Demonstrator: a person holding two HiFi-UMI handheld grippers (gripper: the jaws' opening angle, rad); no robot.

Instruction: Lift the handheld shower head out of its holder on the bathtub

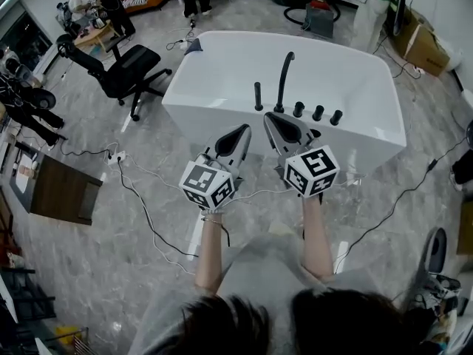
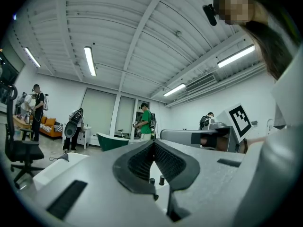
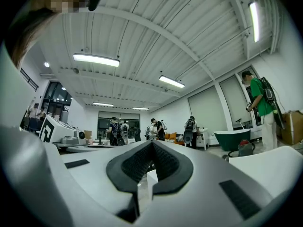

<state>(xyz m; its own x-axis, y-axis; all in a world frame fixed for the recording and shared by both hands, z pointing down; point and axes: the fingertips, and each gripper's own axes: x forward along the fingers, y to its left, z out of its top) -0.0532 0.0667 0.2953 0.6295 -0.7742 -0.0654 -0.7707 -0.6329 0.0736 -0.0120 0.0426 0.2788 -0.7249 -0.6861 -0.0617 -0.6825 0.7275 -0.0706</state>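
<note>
A white bathtub (image 1: pixel 222 65) stands on the floor ahead of me. On its near rim are a tall black spout (image 1: pixel 284 76), a short black handheld shower head (image 1: pixel 257 96) upright in its holder, and three black knobs (image 1: pixel 318 113). My left gripper (image 1: pixel 243 130) and right gripper (image 1: pixel 273 117) are side by side just short of that rim, both pointing level at it. Both are shut with nothing in them. In the left gripper view the left gripper (image 2: pixel 154 143) frames two small black knobs (image 2: pixel 162 179). The right gripper (image 3: pixel 152 143) shows a piece of white tub rim (image 3: pixel 151 179).
A black office chair (image 1: pixel 122 69) stands left of the tub, and a dark wooden cabinet (image 1: pixel 63 191) sits further left. Cables (image 1: pixel 144 205) trail over the marble floor near my feet. People stand at the back of the room. A green tub (image 2: pixel 111 141) is far off.
</note>
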